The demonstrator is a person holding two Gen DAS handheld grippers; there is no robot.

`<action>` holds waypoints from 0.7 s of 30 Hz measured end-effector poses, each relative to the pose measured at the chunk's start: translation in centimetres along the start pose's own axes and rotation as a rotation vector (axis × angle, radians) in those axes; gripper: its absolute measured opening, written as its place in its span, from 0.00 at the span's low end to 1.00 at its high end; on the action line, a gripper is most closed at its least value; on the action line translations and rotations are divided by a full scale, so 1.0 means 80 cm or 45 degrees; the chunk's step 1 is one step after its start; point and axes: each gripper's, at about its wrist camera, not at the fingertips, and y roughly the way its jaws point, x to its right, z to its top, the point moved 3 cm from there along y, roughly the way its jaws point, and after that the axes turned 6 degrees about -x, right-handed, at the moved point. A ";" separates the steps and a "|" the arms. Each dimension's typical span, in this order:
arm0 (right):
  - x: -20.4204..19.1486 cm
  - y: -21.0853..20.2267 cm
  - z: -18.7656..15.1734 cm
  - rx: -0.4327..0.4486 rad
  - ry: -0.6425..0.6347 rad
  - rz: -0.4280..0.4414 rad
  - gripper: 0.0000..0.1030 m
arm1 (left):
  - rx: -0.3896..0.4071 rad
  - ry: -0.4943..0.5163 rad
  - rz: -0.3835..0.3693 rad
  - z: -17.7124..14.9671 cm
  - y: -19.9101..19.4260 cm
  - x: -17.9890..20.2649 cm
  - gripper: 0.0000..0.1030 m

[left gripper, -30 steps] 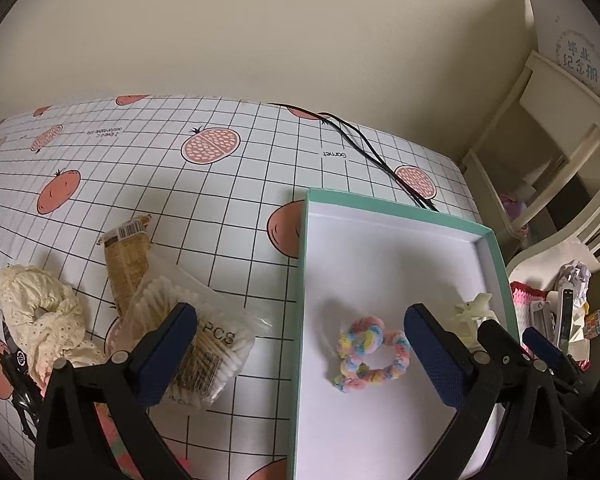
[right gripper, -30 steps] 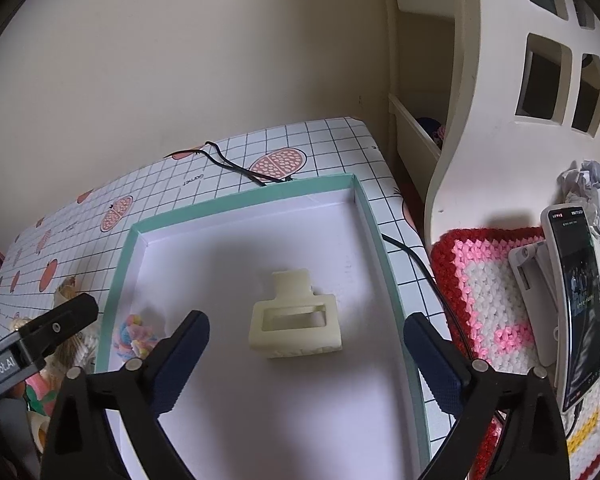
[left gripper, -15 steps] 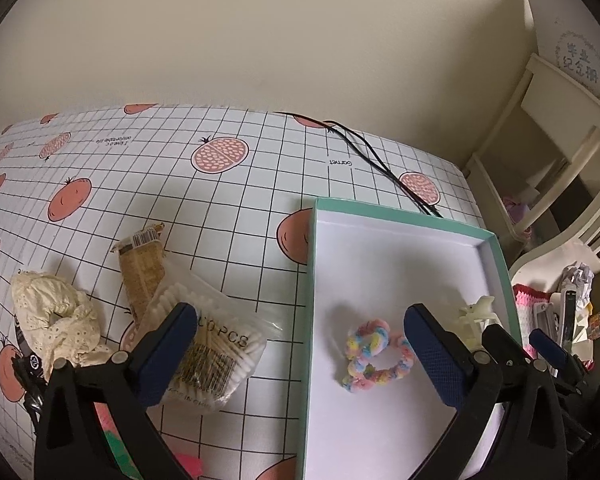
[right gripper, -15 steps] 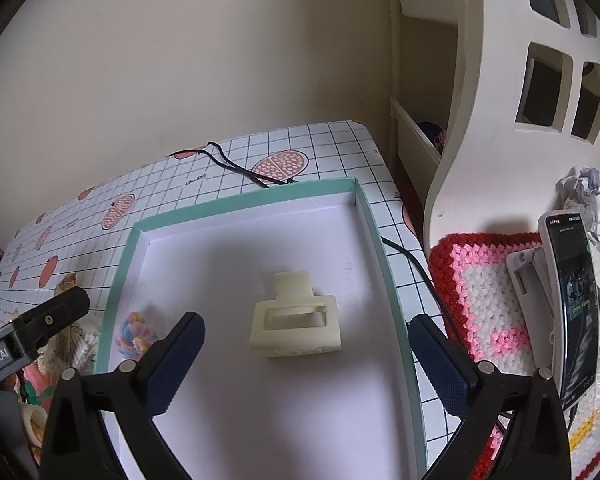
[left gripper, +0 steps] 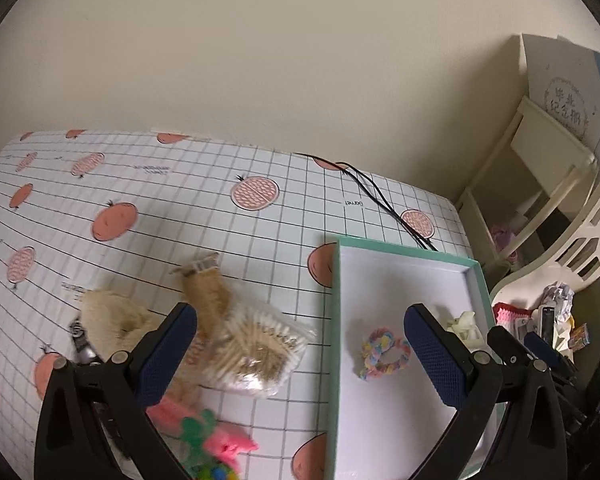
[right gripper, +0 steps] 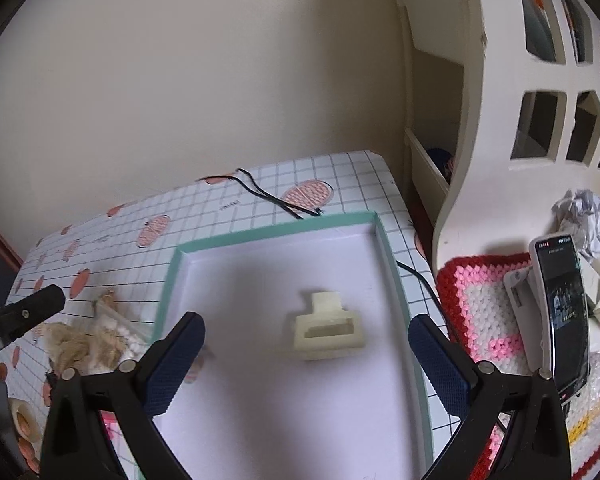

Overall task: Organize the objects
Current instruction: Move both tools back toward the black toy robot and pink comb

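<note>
Gaping empty, both hand-held grippers (left gripper: 300, 354) (right gripper: 306, 358); only L cam shows rainbow scrunchie (left gripper: 384, 354) w/ clip (right gripper: 328, 326) in tray (right gripper: 268, 236).

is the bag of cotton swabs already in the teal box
No, the bag of cotton swabs lies on the checked tablecloth left of the teal box, which holds only the pastel hair tie and cream hair claw.
</note>
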 end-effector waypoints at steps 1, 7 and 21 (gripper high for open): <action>-0.004 -0.004 0.000 0.008 -0.008 0.004 1.00 | 0.003 0.002 0.000 0.000 -0.008 -0.004 1.00; -0.026 -0.026 0.002 0.034 -0.052 0.021 1.00 | 0.045 0.024 0.027 -0.002 -0.045 -0.021 1.00; -0.079 -0.056 -0.008 0.030 -0.155 0.101 1.00 | 0.010 -0.071 0.060 -0.041 -0.090 -0.096 1.00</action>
